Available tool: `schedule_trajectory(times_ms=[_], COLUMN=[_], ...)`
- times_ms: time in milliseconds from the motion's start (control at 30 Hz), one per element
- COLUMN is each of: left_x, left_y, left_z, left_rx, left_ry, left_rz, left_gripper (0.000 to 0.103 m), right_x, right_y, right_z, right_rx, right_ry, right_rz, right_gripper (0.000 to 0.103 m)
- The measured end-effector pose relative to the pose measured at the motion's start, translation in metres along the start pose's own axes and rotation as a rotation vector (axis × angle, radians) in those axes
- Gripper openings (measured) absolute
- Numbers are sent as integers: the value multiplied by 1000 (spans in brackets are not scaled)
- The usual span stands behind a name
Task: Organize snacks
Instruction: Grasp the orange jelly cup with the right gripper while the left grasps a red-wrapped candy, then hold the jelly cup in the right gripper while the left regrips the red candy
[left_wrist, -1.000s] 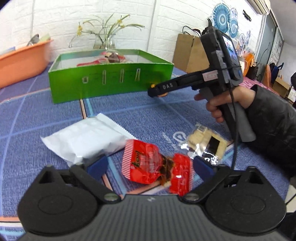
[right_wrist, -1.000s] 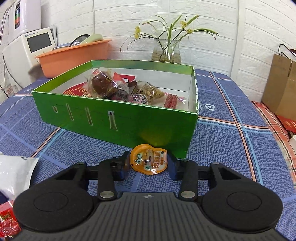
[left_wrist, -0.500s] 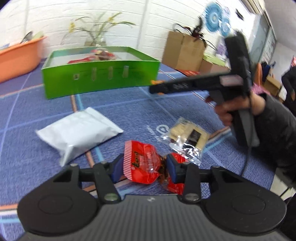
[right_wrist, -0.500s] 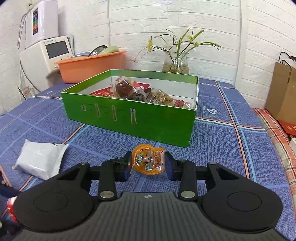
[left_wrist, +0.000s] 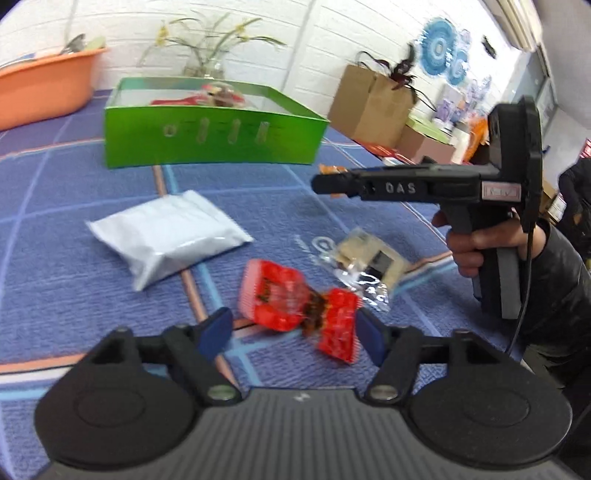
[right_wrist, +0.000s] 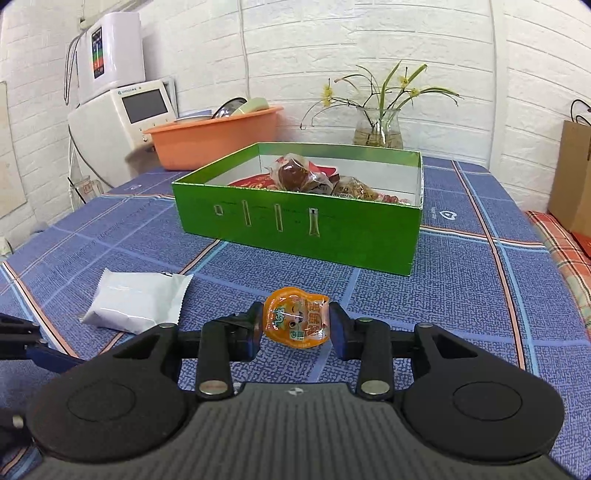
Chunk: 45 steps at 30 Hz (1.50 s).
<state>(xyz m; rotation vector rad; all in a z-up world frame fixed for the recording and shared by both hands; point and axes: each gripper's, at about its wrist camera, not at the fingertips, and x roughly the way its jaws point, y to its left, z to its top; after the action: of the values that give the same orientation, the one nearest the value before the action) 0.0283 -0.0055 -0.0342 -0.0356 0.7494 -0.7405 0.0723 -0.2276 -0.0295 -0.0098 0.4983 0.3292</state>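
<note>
orange jelly cup (right_wrist: 296, 320) getting pinched in the right gripper (right_wrist: 296, 328) short of the green box (right_wrist: 295, 218), left gripper (left_wrist: 295, 332) just been opening around the red candy (left_wrist: 295, 306) lying on the blue tablecloth (left_wrist: 74, 295).

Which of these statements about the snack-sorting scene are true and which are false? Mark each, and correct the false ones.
1. The right gripper holds an orange jelly cup. True.
2. The green box is empty. False: wrapped snacks already lie inside it.
3. The white packet lies on the blue tablecloth, outside the box. True.
4. The left gripper is clamped on the clear-wrapped biscuit. False: its jaws stand apart around the red candy wrapper; the biscuit lies beyond.
</note>
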Motion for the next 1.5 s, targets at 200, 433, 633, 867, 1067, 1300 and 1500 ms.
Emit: schedule_trajectory(times_ms=[200, 433, 633, 867, 1067, 1300, 1500], left_x=[16, 37, 25, 12, -11, -16, -25], left_y=[-10, -28, -52, -55, -21, -7, -6], left_z=[5, 10, 8, 10, 18, 9, 16], left_rx=[-9, 210, 451, 516, 266, 220, 167], left_ry=[0, 31, 175, 252, 181, 195, 265], left_rz=[-18, 64, 27, 33, 11, 28, 32], left_gripper=[90, 86, 83, 78, 60, 53, 77], right_x=[-2, -3, -20, -27, -26, -24, -28], right_y=[-6, -15, -17, -18, -17, -15, -15], right_z=[-6, -14, -15, -14, -15, -14, -16], right_rx=[40, 106, 99, 123, 121, 136, 144], right_ry=[17, 25, -23, -53, -44, -38, -37], right_rz=[-2, 5, -12, -4, -2, 20, 14], right_gripper=[66, 66, 66, 66, 66, 66, 66])
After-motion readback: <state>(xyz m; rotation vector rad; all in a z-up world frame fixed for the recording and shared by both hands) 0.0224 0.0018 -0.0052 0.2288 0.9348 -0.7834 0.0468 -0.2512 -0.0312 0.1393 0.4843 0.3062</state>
